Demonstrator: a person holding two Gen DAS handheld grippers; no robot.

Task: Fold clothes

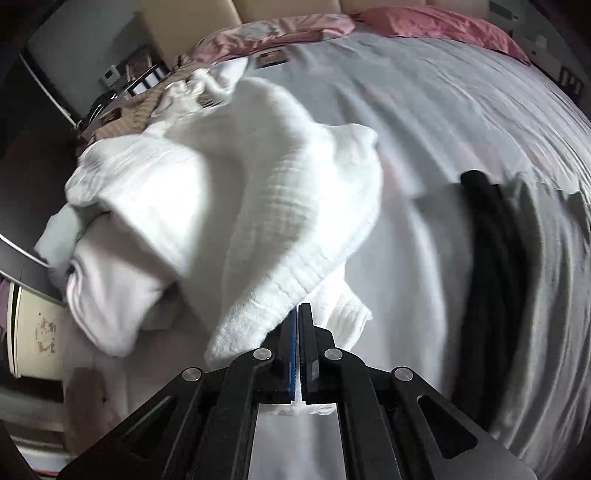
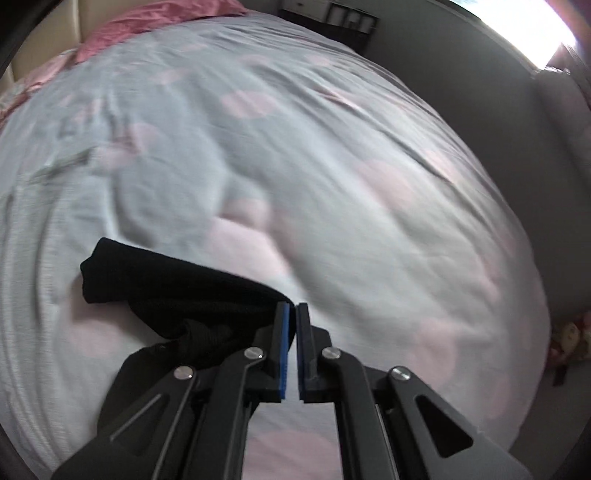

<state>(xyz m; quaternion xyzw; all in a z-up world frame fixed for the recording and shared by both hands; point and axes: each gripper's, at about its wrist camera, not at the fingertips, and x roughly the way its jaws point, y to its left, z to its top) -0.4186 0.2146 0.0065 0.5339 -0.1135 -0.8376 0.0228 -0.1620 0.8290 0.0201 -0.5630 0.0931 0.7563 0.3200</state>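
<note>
A white ribbed knit garment [image 1: 229, 192] hangs bunched and lifted above the bed in the left wrist view. My left gripper [image 1: 297, 314] is shut on its hem, and white fabric shows between the pads. A black garment [image 1: 484, 280] lies in a long strip on the bed to the right. In the right wrist view the black garment [image 2: 177, 291] lies crumpled on the bed, its edge reaching the outer side of my right gripper's left finger. My right gripper [image 2: 292, 314] is shut apart from a thin slit, with no cloth visible between the pads.
The bed carries a grey duvet with pale pink spots [image 2: 332, 166] and pink pillows [image 1: 436, 26] at its head. More clothes, beige and white [image 1: 162, 99], are piled at the far left by dark furniture [image 1: 22, 147]. A grey wall [image 2: 535, 184] runs along the bed's right side.
</note>
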